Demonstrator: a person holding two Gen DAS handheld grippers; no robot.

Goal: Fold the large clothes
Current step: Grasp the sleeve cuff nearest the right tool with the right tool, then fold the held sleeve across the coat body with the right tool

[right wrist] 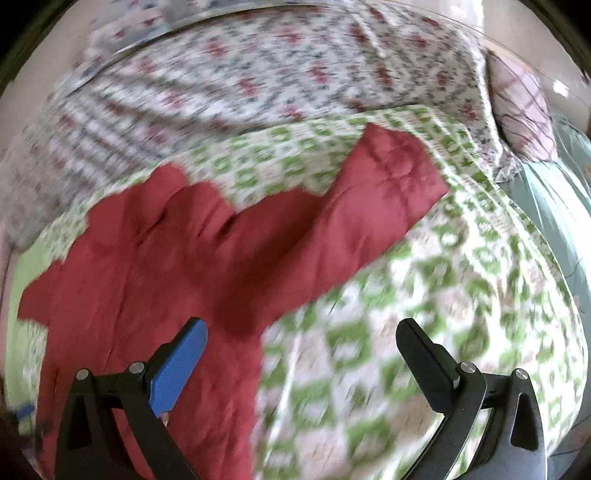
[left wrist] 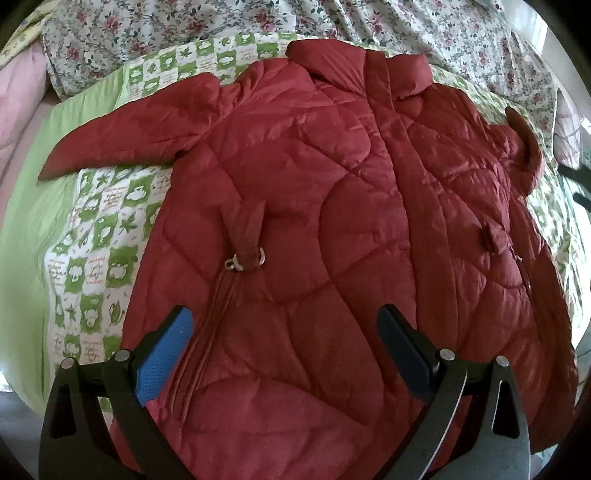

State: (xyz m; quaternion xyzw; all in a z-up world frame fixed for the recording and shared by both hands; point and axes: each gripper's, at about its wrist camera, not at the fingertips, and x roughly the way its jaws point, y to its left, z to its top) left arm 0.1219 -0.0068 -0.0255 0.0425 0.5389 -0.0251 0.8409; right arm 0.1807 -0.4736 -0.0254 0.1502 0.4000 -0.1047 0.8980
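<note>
The left gripper (left wrist: 284, 325) is spread wide, with 1 blue pad (left wrist: 164, 356) and 1 black pad on its 2 fingers, and nothing is between them. It hangs over the lower part of the red quilted jacket (left wrist: 332, 206). The right gripper (right wrist: 301, 338) is also spread wide and holds nothing; its blue finger is over the red cloth and its black finger is over the bedcover.

The jacket lies flat and front side up on a green and white checkered bedcover (left wrist: 99, 236). Its long axis runs away from the left camera: the hem is near the gripper and the collar (left wrist: 354, 62) is at the far end. 1 sleeve (left wrist: 125, 136) goes out to the left, and the other sleeve (right wrist: 384, 184) goes out to the right in the right wrist view. A small strap with 2 metal rings (left wrist: 245, 258) sits on the front.

The bedcover squares carry small pictures and some writing, but it is too small to read. Behind it lies a white sheet with red flowers (left wrist: 443, 29). The right wrist view is blurred.
</note>
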